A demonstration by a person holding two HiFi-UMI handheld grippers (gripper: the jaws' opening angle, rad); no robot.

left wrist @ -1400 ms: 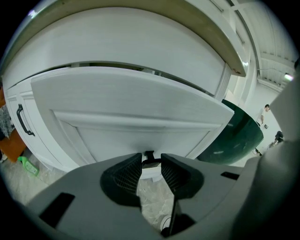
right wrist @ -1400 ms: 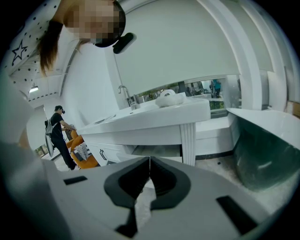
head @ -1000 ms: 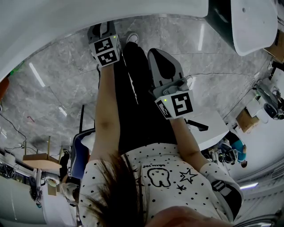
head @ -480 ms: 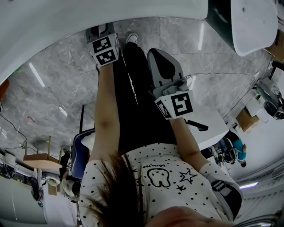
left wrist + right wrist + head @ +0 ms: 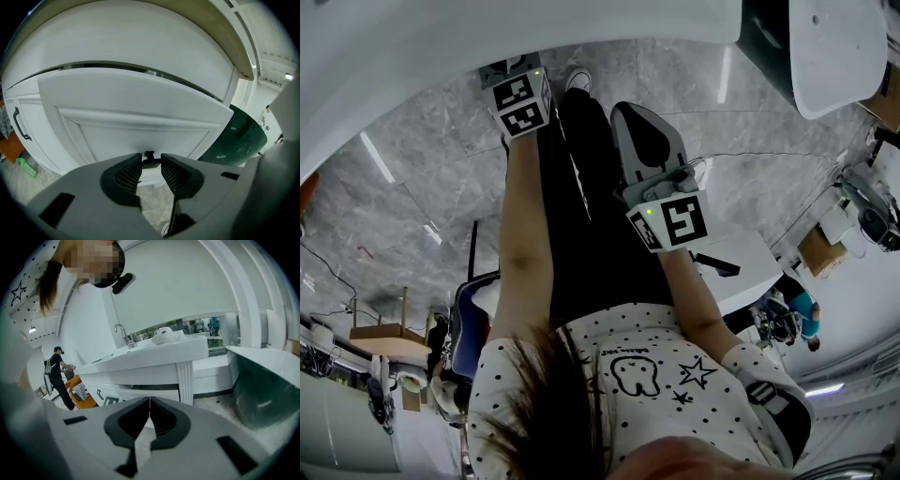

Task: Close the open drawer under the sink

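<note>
The white drawer front stands out from the cabinet, with a dark gap along its top edge. In the left gripper view its small dark handle sits between the pads of my left gripper, which is closed on it. From the head view that left gripper reaches forward under the white countertop, its fingertips partly hidden by the edge. My right gripper hangs over the person's dark trouser leg, away from the cabinet. In its own view the right gripper is shut with nothing held.
A cabinet door with a black handle is left of the drawer, a green bottle on the floor below it. A dark green tub wall stands to the right. Another sink counter and a person are in the distance.
My left gripper has crept a little forward toward the cabinet. The right gripper has stayed where it was.
</note>
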